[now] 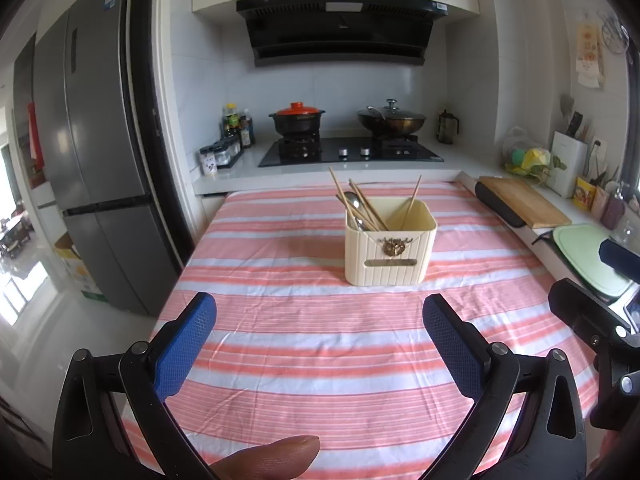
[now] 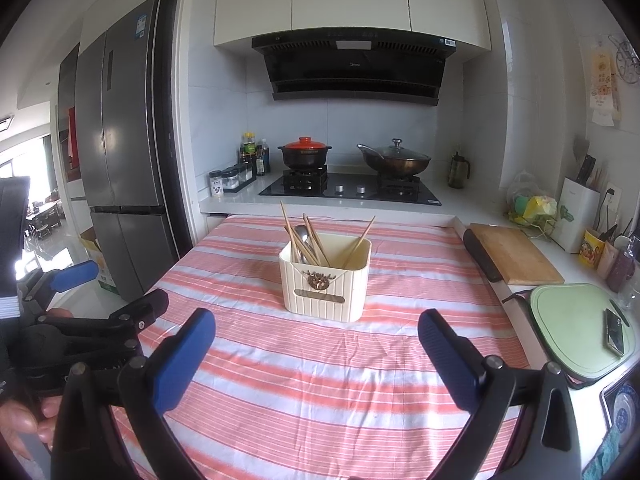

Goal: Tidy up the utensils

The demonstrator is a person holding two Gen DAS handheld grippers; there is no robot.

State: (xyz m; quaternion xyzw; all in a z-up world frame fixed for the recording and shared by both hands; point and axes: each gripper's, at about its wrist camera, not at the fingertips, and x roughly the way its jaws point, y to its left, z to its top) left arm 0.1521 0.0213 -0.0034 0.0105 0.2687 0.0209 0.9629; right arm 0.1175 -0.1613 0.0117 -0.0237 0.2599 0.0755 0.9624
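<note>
A cream ribbed utensil holder (image 1: 390, 246) stands on the pink-and-white striped tablecloth (image 1: 304, 320); it also shows in the right wrist view (image 2: 326, 280). Wooden chopsticks (image 1: 362, 204) and metal spoons (image 1: 354, 202) stand in its left half, one chopstick (image 1: 413, 197) in its right half. My left gripper (image 1: 320, 340) is open and empty, held above the cloth in front of the holder. My right gripper (image 2: 316, 354) is open and empty, also short of the holder. The left gripper shows at the left of the right wrist view (image 2: 86, 292).
A stove with a red-lidded pot (image 1: 297, 117) and a wok (image 1: 391, 120) lies behind the table. A wooden cutting board (image 1: 524, 202) and a green board (image 2: 582, 328) with a phone lie on the counter at right. A grey fridge (image 1: 100, 152) stands at left.
</note>
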